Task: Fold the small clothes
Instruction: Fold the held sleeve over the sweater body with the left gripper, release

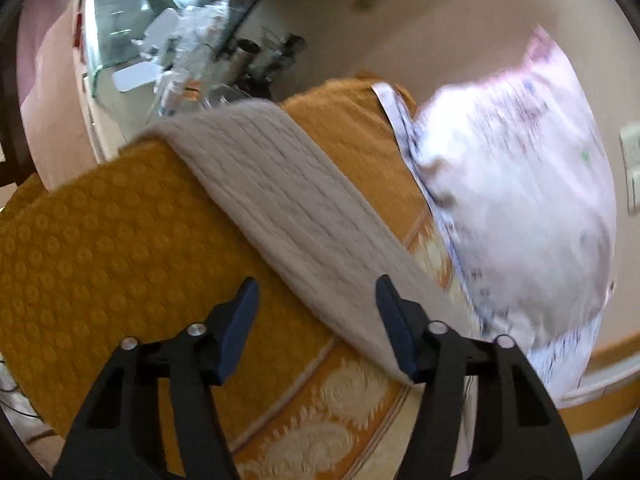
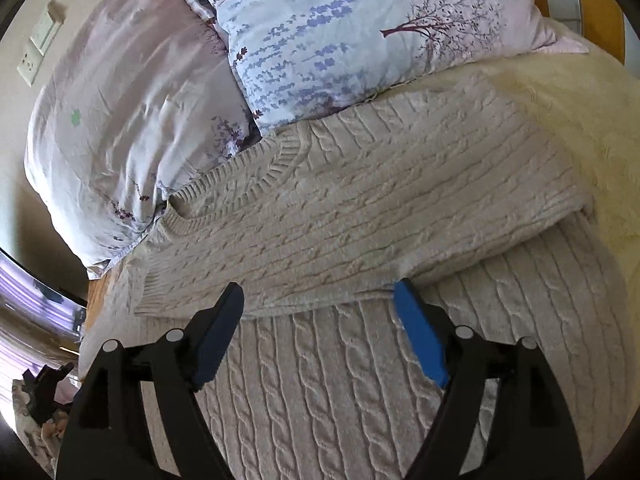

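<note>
A cream cable-knit sweater lies on the bed, with one part folded over the body. In the left wrist view it shows as a long pale band across the orange bedspread. My left gripper is open and empty, just above the sweater's near edge; its right finger is close to the fabric. My right gripper is open and empty, hovering over the sweater at the edge of the folded part.
An orange patterned bedspread covers the bed. Two floral pillows lie against the sweater's collar end. A cream fluffy blanket lies at right. A cluttered glass table stands beyond the bed.
</note>
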A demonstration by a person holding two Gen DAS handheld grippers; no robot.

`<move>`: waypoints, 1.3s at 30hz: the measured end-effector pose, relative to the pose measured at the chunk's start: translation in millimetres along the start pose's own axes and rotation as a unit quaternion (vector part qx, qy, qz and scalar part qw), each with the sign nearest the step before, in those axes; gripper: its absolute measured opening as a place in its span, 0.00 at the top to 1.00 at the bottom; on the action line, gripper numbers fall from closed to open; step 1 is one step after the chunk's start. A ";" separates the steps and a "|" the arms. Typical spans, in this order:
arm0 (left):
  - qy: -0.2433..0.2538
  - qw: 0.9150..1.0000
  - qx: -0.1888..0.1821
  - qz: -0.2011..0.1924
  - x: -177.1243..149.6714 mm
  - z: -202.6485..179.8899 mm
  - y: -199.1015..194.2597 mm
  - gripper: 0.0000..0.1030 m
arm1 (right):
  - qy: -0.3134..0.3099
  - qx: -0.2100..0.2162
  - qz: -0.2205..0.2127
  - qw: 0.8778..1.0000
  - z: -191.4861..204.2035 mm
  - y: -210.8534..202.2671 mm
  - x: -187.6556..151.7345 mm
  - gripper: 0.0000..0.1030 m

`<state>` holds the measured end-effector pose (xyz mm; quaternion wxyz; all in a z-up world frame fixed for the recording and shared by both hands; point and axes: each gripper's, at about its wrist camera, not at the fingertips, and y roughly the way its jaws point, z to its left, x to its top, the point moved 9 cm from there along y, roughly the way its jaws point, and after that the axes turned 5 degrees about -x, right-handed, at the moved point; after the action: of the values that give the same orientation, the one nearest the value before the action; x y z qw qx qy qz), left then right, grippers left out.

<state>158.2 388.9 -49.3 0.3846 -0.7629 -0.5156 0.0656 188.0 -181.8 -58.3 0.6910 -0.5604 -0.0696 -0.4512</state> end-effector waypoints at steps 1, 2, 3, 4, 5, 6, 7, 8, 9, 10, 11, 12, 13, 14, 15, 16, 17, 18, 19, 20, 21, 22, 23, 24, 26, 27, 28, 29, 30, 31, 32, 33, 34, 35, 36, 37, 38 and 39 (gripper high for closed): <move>-0.014 1.000 0.001 -0.006 5.7 4.0 0.3 0.54 | 0.003 0.002 0.005 1.000 -0.4 0.4 -1.1 0.23; -0.021 1.000 0.002 -0.009 9.3 7.2 0.0 0.58 | 0.004 0.003 0.006 1.000 -0.6 0.4 -1.5 0.23; -0.030 0.999 0.005 -0.013 13.6 9.6 1.6 0.63 | 0.005 0.004 0.006 1.000 -0.7 0.4 -1.5 0.23; -0.037 0.999 0.009 -0.018 17.4 12.6 2.1 0.70 | 0.007 0.005 0.009 1.000 -0.3 0.0 -2.1 0.23; -0.046 0.999 0.010 -0.022 21.1 16.3 2.8 0.73 | 0.009 0.006 0.010 1.000 -0.1 0.2 -1.9 0.23; -0.058 0.998 0.007 -0.026 23.9 19.2 3.2 0.77 | 0.011 0.009 0.011 1.000 0.2 -0.1 -2.1 0.23; -0.072 0.997 0.000 -0.029 26.4 22.4 3.6 0.79 | 0.012 0.012 0.013 1.000 0.4 -0.7 -2.6 0.23; -0.085 0.996 -0.008 -0.031 27.9 25.2 4.0 0.80 | 0.013 0.015 0.014 1.000 0.5 -1.3 -2.9 0.23; -0.094 0.995 -0.013 -0.031 30.0 26.8 4.6 0.82 | 0.015 0.016 0.014 1.000 -0.2 -2.3 -3.1 0.23; -0.104 0.994 -0.019 -0.031 31.1 27.9 5.0 0.84 | 0.016 0.018 0.015 1.000 -0.8 -3.3 -3.4 0.23; -0.111 0.993 -0.023 -0.032 31.9 30.2 5.1 0.85 | 0.016 0.019 0.015 1.000 -1.4 -3.8 -3.3 0.23; -0.117 0.992 -0.026 -0.033 32.7 31.7 5.3 0.88 | 0.017 0.020 0.015 1.000 -1.9 -4.5 -3.5 0.23; -0.118 0.992 -0.026 -0.033 33.1 32.7 5.6 0.91 | 0.017 0.020 0.015 1.000 -2.1 -5.2 -3.7 0.23; -0.119 0.992 -0.023 -0.033 33.1 33.5 5.7 0.92 | 0.017 0.021 0.014 1.000 -2.2 -5.8 -3.6 0.23; -0.118 0.992 -0.021 -0.034 33.1 32.8 5.6 0.93 | 0.018 0.022 0.014 0.999 -2.2 -6.5 -3.7 0.23; -0.114 0.993 -0.021 -0.038 33.4 29.9 4.1 0.93 | 0.018 0.024 0.013 0.999 -2.4 -7.7 -3.4 0.23; -0.105 0.993 -0.023 -0.045 34.1 23.6 0.8 0.93 | 0.017 0.024 0.014 0.999 -2.6 -8.9 -3.5 0.23; -0.095 0.994 -0.026 -0.052 35.1 16.3 -1.9 0.94 | 0.017 0.025 0.011 0.999 -2.4 -10.6 -2.9 0.23; -0.080 0.995 -0.032 -0.058 35.5 5.2 -5.8 0.94 | 0.016 0.026 0.008 0.999 -2.4 -12.4 -2.3 0.23; -0.071 0.995 -0.037 -0.063 35.9 -3.3 -8.5 0.94 | 0.015 0.026 0.006 1.000 -2.4 -13.9 -1.7 0.23; -0.057 0.995 -0.046 -0.068 35.3 -18.1 -12.5 0.94 | 0.014 0.027 0.003 1.000 -2.3 -15.8 -0.9 0.23; -0.043 0.995 -0.063 -0.070 33.1 -35.8 -15.6 0.94 | 0.012 0.028 -0.002 1.000 -2.5 -18.9 0.5 0.23; -0.033 0.994 -0.074 -0.069 31.0 -48.8 -17.2 0.94 | 0.011 0.028 -0.005 1.000 -2.7 -21.2 1.4 0.23; -0.015 0.994 -0.089 -0.068 25.8 -69.5 -19.0 0.94 | 0.009 0.029 -0.009 0.999 -2.7 -23.6 2.4 0.23; 0.017 0.992 -0.112 -0.062 14.0 -103.9 -19.5 0.94 | 0.003 0.029 -0.020 0.999 -2.6 -30.3 4.8 0.23; 0.035 0.990 -0.127 -0.056 3.3 -126.0 -18.2 0.94 | 0.000 0.028 -0.024 0.999 -2.4 -32.8 5.5 0.23; 0.053 0.987 -0.143 -0.047 -9.2 -147.9 -15.8 0.94 | -0.004 0.027 -0.027 0.999 -2.2 -34.4 6.0 0.23; 0.066 0.985 -0.153 -0.039 -19.3 -163.4 -13.1 0.94 | -0.009 0.027 -0.030 0.999 -1.9 -36.3 6.7 0.23; 0.083 0.982 -0.169 -0.026 -34.2 -184.2 -8.2 0.94 | -0.014 0.025 -0.033 0.999 -1.4 -38.0 6.8 0.23; 0.097 0.978 -0.183 -0.013 -49.0 -202.1 -2.7 0.94 | -0.018 0.025 -0.035 0.999 -1.0 -38.8 6.8 0.23; 0.110 0.975 -0.195 0.000 -63.9 -217.7 3.6 0.94 | -0.022 0.023 -0.038 0.999 -0.9 -40.2 6.7 0.23; 0.124 0.970 -0.208 0.017 -83.8 -235.7 12.4 0.94 | -0.024 0.023 -0.039 0.999 -0.8 -40.7 6.7 0.23; 0.136 0.966 -0.218 0.032 -101.0 -249.3 20.1 0.94 | -0.026 0.022 -0.040 0.999 -1.0 -41.4 6.6 0.23; 0.145 0.962 -0.225 0.048 -118.8 -261.8 29.5 0.94 | -0.027 0.022 -0.041 0.999 -1.8 -41.7 6.4 0.23; 0.156 0.958 -0.233 0.065 -140.2 -274.3 40.8 0.94 | -0.027 0.021 -0.041 0.999 -3.2 -42.4 5.9 0.23; 0.168 0.954 -0.236 0.083 -162.3 -284.3 53.2 0.94 | -0.028 0.020 -0.041 0.999 -4.3 -42.7 5.8 0.23; 0.174 0.951 -0.237 0.096 -177.8 -288.6 61.8 0.94 | -0.028 0.020 -0.042 0.999 -5.3 -43.1 5.7 0.23; 0.181 0.948 -0.235 0.115 -199.2 -294.0 75.4 0.94 | -0.028 0.017 -0.042 0.999 -6.6 -43.6 5.6 0.23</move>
<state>268.1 56.5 46.8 0.2710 -0.8847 -0.3471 -0.1530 158.0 -188.9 -26.3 0.6787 -0.5572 -0.1204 -0.4631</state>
